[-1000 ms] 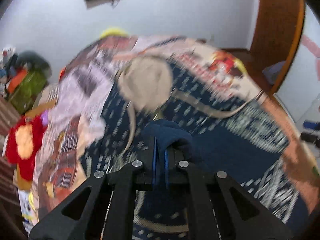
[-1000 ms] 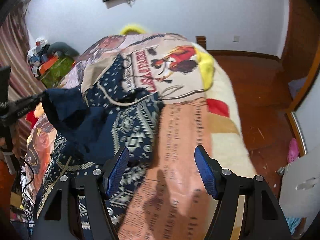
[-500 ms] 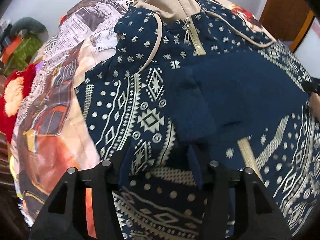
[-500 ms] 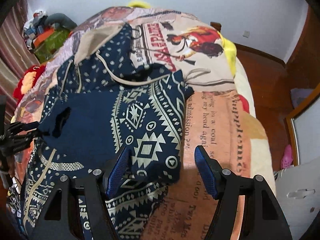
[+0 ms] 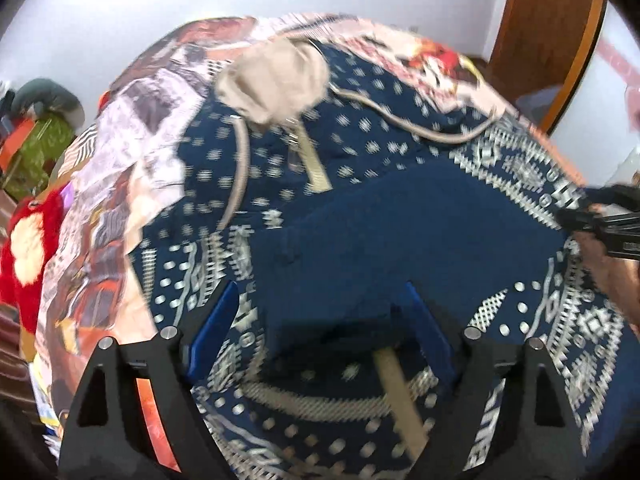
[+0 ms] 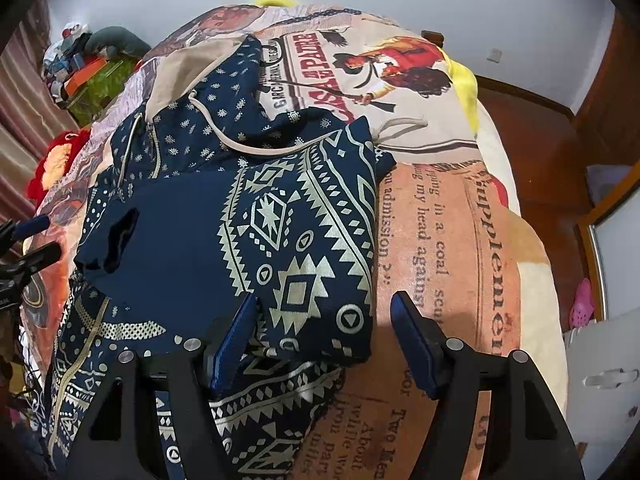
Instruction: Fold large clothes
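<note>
Our left gripper (image 5: 320,332) spreads its opening jaws above the navy hoodie (image 6: 224,232), gripping nothing; its folded sleeve (image 5: 400,240) runs crosswise on the printed blanket (image 6: 460,220). Nearer the folded edge, our right gripper (image 6: 324,336) straddles it, open and empty.

Matt navy knit hoodie (image 6: 224,216) on soft printed fleece blanket (image 6: 460,240); glossy wooden floor (image 6: 552,160).

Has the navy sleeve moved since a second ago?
Yes. In the right wrist view the sleeve, earlier held up over the hoodie, now lies flat across its front, its cuff toward the opening left gripper.
</note>
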